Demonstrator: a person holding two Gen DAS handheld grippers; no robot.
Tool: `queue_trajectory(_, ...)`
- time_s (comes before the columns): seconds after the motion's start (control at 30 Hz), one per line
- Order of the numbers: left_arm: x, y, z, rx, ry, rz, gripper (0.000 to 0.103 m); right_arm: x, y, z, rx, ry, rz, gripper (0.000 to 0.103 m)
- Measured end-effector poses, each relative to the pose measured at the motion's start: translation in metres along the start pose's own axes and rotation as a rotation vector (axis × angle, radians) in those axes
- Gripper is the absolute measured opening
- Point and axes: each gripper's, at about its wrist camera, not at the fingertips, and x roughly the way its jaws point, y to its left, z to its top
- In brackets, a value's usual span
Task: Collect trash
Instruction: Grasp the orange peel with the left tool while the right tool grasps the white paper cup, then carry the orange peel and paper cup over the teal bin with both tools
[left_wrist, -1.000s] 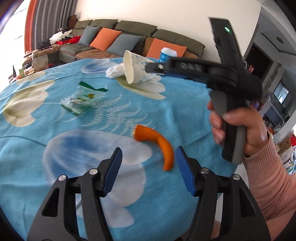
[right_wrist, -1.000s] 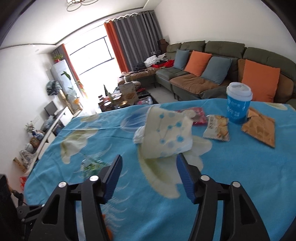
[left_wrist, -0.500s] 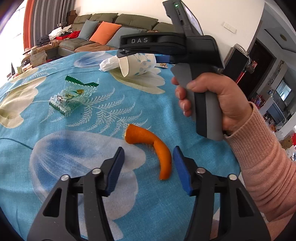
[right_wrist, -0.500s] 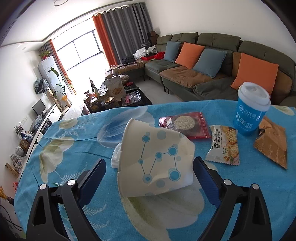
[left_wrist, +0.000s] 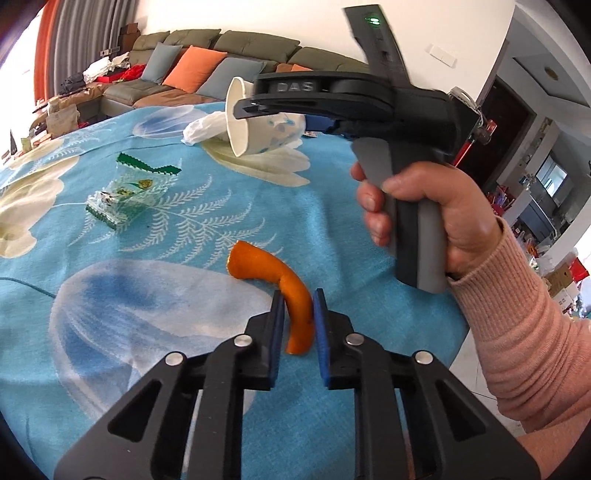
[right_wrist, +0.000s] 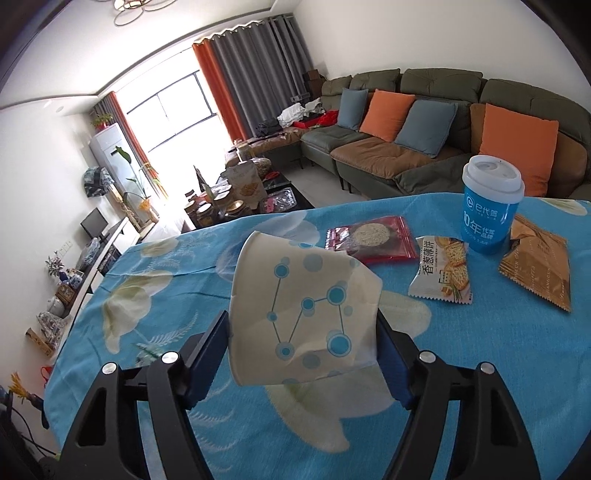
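The counter (left_wrist: 110, 295), covered in a blue flowered cloth, carries the scattered rubbish, and both grippers are already at work on it. The larger piece is the crushed paper cup (right_wrist: 303, 314), white with blue dots: it sits crosswise between the jaws of the right gripper (right_wrist: 303, 354), its open mouth turned to the left of that view and its flattened base to the right, so its long axis runs from one jaw to the other. Those jaws have just been narrowing and now press on the cup's two ends; seen from the left wrist, the cup (left_wrist: 258, 129) hangs clear of the cloth near the far side of the counter, above a white crumpled tissue (left_wrist: 203, 127).

The smaller piece is the orange peel (left_wrist: 284, 291), a curved strip near the counter's near right edge. Its long axis runs away from the left gripper (left_wrist: 298, 325), bending off to the left at the far end, and only its near tail lies between the jaws. These have just been closing and now stand almost together, clamped on that tail. A lift straight up probably suits it, since most of the strip overhangs forward.

A clear wrapper with green trim (left_wrist: 125, 192) lies untouched toward the left edge, nearer the left gripper.
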Motion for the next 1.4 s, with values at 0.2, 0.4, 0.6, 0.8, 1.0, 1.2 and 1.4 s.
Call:
queue_trajectory(0.2, -0.011, 0.002, -0.006, 0.007, -0.016, 0.009, 0.014, -0.026, 0.014, -0.012, -0.023, -0.034, 0.069, 0.072)
queue_trajectory(0.4, -0.030, 0.014, -0.009, -0.008, -0.049, 0.049, 0.013, -0.041, 0.031, -0.026, -0.055, -0.035, 0.139, 0.072)
queue_trajectory(0.6, -0.054, 0.031, -0.017, -0.044, -0.079, 0.115, 0.013, -0.044, 0.049, -0.038, -0.063, -0.026, 0.200, 0.072)
queue_trajectory(0.8, -0.075, 0.050, -0.024, -0.086, -0.105, 0.168, 0.013, -0.041, 0.070, -0.048, -0.089, -0.007, 0.241, 0.072)
queue_trajectory(1.0, -0.096, 0.063, -0.035, -0.123, -0.124, 0.223, 0.014, -0.037, 0.091, -0.056, -0.137, 0.006, 0.255, 0.072)
queue_trajectory(1.2, -0.112, 0.075, -0.045, -0.166, -0.145, 0.255, 0.014, -0.030, 0.110, -0.062, -0.157, 0.028, 0.284, 0.072)
queue_trajectory(1.4, -0.130, 0.086, -0.055, -0.201, -0.167, 0.285, 0.013, -0.024, 0.128, -0.067, -0.179, 0.045, 0.311, 0.072)
